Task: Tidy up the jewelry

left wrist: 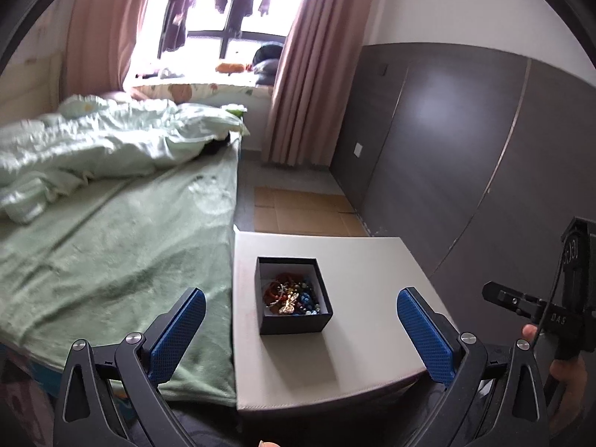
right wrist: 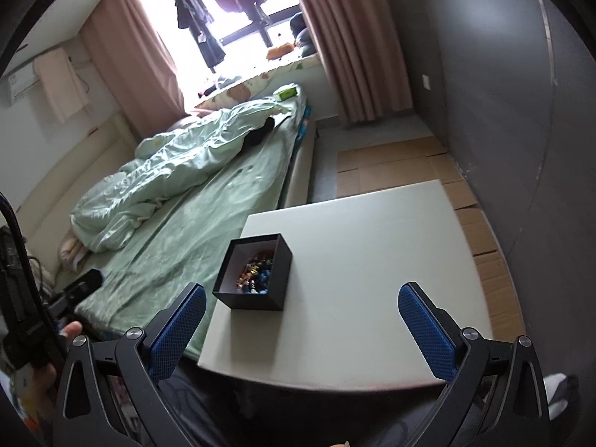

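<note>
Nearest to me, the left gripper (left wrist: 301, 329) hangs above the near edge of the pale tabletop (left wrist: 365, 272), its blue-padded jaws spread wide with nothing between them. The right gripper (right wrist: 301, 329) is held the same way, jaws wide apart and empty, over the near side of the same tabletop. Just beyond the left gripper's pads sits a small black box (left wrist: 292, 295), open at the top, resting on the left part of the tabletop close to the bed (left wrist: 111, 246). Inside it lies a tangled heap of jewelry (left wrist: 290, 296): beads in red, blue and dark tones with some gold-coloured pieces on top. From the right wrist view the box (right wrist: 253, 277) stands ahead and to the left of that gripper, well clear of its pads. Beside the tabletop the bed carries a green sheet and a rumpled pale-green duvet (left wrist: 93, 141). Flattened cardboard (left wrist: 298, 212) covers the floor past the tabletop, a dark panelled wall (left wrist: 465, 141) runs along the right, and pink curtains (left wrist: 301, 74) frame a bright window (left wrist: 223, 7) with clothes hanging in it.
</note>
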### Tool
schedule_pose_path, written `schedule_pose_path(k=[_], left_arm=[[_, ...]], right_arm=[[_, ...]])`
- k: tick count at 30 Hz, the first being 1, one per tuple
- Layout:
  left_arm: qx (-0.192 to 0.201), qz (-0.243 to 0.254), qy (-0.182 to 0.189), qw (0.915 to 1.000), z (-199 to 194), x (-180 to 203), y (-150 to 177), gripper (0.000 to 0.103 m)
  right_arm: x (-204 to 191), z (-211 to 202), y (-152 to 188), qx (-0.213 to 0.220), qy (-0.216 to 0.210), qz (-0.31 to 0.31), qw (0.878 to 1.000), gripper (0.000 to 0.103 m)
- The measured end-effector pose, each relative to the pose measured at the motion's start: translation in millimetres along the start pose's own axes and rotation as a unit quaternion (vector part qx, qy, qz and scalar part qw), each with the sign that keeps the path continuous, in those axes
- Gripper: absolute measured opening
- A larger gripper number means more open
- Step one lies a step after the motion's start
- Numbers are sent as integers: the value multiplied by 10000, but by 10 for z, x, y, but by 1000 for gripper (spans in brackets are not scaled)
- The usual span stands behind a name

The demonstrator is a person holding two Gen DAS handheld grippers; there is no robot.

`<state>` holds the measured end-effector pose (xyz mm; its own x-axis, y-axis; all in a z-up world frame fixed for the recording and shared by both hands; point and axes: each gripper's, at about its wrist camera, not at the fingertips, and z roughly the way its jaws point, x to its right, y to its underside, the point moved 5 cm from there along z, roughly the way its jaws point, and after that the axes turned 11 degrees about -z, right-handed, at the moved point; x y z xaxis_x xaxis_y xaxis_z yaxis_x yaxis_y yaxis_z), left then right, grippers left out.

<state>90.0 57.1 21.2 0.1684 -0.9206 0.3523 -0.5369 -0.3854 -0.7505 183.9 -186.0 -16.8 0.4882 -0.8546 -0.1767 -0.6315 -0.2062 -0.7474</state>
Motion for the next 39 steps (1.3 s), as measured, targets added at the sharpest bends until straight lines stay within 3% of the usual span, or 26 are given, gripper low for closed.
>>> schedule_pose_path(k=[7,17,29,39], left_arm=[[354,386,-86,9986,-439,201,195,103],[811,595,53,9949,-870,299,457,103],[1022,688,57,9924,-1117,280,616,103],[979,762,31,9923,-1158,245,705,103]], right_arm=[[26,-282,271,101,65,38,9999,103],[-166,-822,532,328,434,-410,9977,103],[-255,-1197,713,583,686,-533,9945,103],[-395,-1187,794,562,680,-618,9942,103]])
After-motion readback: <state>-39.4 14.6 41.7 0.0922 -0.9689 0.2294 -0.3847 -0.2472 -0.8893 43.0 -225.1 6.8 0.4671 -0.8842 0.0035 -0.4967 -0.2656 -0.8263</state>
